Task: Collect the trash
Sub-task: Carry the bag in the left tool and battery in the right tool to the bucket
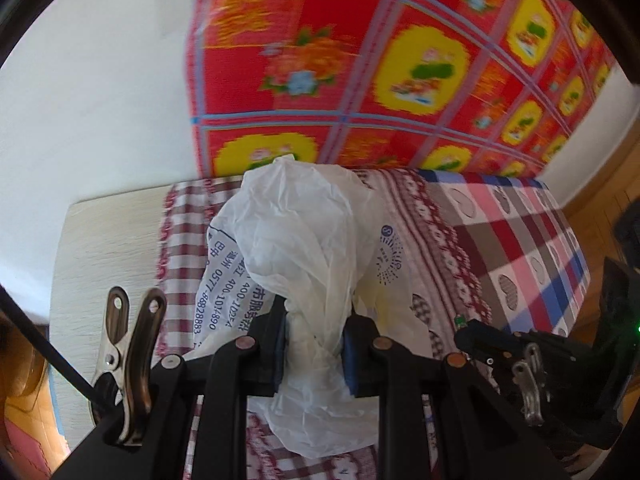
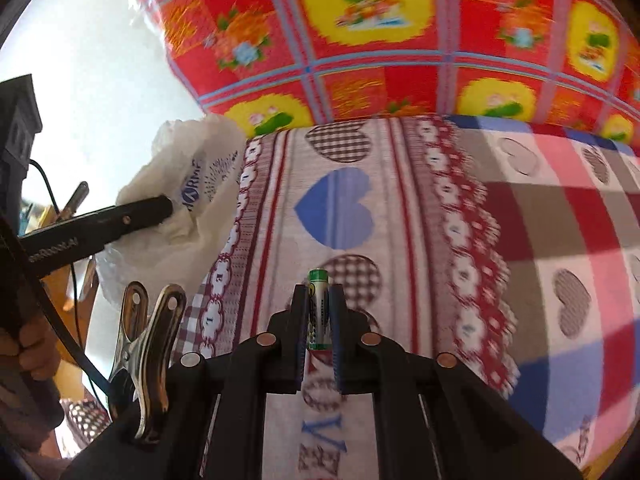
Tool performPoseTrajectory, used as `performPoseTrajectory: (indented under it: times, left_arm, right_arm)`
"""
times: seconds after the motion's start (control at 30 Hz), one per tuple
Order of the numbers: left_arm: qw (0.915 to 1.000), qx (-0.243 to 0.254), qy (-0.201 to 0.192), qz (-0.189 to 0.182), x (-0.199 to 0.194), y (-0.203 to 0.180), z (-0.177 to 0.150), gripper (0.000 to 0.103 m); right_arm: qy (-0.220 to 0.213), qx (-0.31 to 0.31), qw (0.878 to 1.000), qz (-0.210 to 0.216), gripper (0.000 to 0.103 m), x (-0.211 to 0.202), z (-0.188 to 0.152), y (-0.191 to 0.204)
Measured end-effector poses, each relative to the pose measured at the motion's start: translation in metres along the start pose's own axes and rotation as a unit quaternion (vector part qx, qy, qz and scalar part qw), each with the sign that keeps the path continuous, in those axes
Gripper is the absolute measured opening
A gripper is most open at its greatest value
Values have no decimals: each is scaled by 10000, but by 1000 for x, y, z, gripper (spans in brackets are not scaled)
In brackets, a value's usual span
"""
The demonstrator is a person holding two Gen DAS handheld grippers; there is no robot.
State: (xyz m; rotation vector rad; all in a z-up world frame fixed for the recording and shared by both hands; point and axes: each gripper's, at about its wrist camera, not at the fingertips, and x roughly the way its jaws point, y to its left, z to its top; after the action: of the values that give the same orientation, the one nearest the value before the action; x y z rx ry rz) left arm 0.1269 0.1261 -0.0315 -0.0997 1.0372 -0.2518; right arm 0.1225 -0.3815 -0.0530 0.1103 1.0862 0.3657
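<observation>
We are mid-collection: our left gripper (image 1: 314,344) pinches a bunched fold of the white plastic bag (image 1: 304,236) above the patterned bedsheet (image 1: 500,232), while our right gripper (image 2: 319,320) is pressed together on a green battery (image 2: 318,308), held lengthwise over the sheet. Next, we judge, the battery must travel left to the bag's mouth (not visibly open from here) before release.

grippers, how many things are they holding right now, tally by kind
White crumpled plastic bag with blue print: 1, pinched in the left gripper
Green and silver cylindrical battery: 1, clamped in the right gripper
Total: 2 held things, above the heart-patterned red and white bedsheet
</observation>
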Motion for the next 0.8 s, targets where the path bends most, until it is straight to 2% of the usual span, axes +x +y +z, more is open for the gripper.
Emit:
performPoseTrajectory:
  times: [0.2, 0.33, 0.8]
  left_arm:
    - [9996, 247, 31, -149, 0, -37, -3, 23]
    - [9991, 369, 31, -195, -3, -63, -8, 23]
    - [9950, 910, 117, -384, -9, -172, -32, 23]
  right_arm:
    - [-200, 352, 9989, -224, 11, -37, -14, -20]
    - [-326, 578, 9973, -323, 11, -47, -21, -40]
    - [-827, 1222, 9871, -628, 11, -123, -61, -125]
